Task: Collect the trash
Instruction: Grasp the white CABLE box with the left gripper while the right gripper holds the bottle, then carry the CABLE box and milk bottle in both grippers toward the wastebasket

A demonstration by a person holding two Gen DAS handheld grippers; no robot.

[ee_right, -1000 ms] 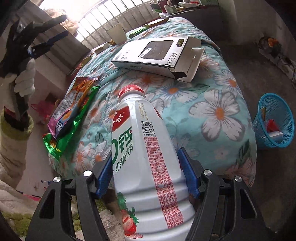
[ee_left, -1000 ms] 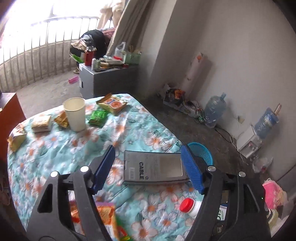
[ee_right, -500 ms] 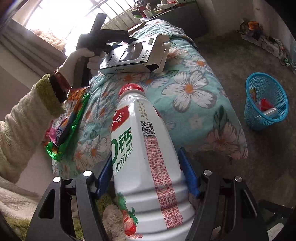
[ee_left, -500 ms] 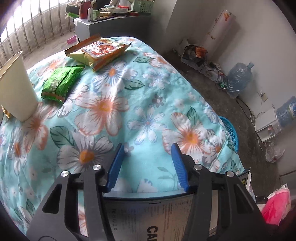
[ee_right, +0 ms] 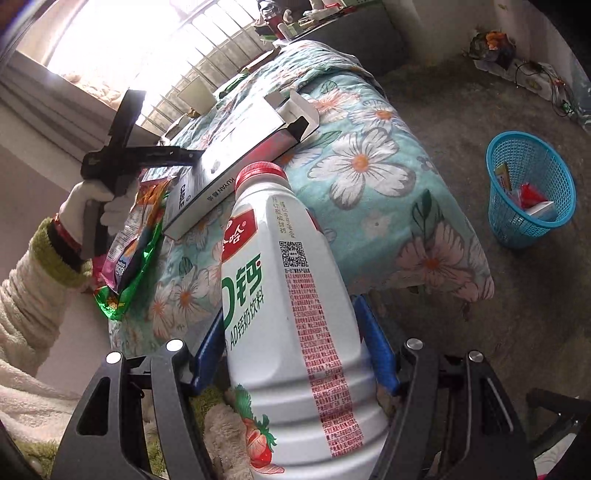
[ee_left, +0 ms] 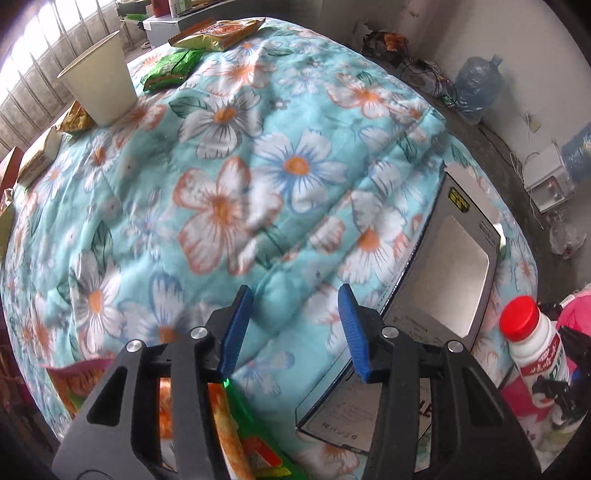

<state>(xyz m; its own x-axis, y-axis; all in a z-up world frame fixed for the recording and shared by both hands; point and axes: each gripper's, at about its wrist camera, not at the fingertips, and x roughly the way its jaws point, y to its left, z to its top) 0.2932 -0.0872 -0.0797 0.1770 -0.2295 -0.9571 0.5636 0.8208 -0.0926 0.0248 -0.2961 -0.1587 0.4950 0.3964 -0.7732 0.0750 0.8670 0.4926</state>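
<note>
My left gripper (ee_left: 295, 328) points steeply down at the floral quilt (ee_left: 221, 177). Its jaws are closing, and only quilt shows between the blue pads. A grey cable box (ee_left: 454, 266) lies to its right, one end running under the right finger. A crumpled orange-and-green snack bag (ee_left: 236, 424) sits under the left finger. In the right wrist view the left gripper (ee_right: 184, 153), held by a gloved hand, meets the near end of the box (ee_right: 236, 155). My right gripper (ee_right: 291, 350) is shut on a white milk bottle (ee_right: 288, 295) with a red cap, off the bed's edge.
A paper cup (ee_left: 99, 85), a green packet (ee_left: 173, 68) and an orange snack packet (ee_left: 218, 33) lie at the quilt's far end. A blue mesh basket (ee_right: 532, 192) with some trash stands on the floor right of the bed. Water jugs and cables line the wall.
The left gripper dropped toward the quilt, tipped downward and narrowed its jaws; the box went from between its fingers to its right side. The right gripper shifted slightly with the bottle.
</note>
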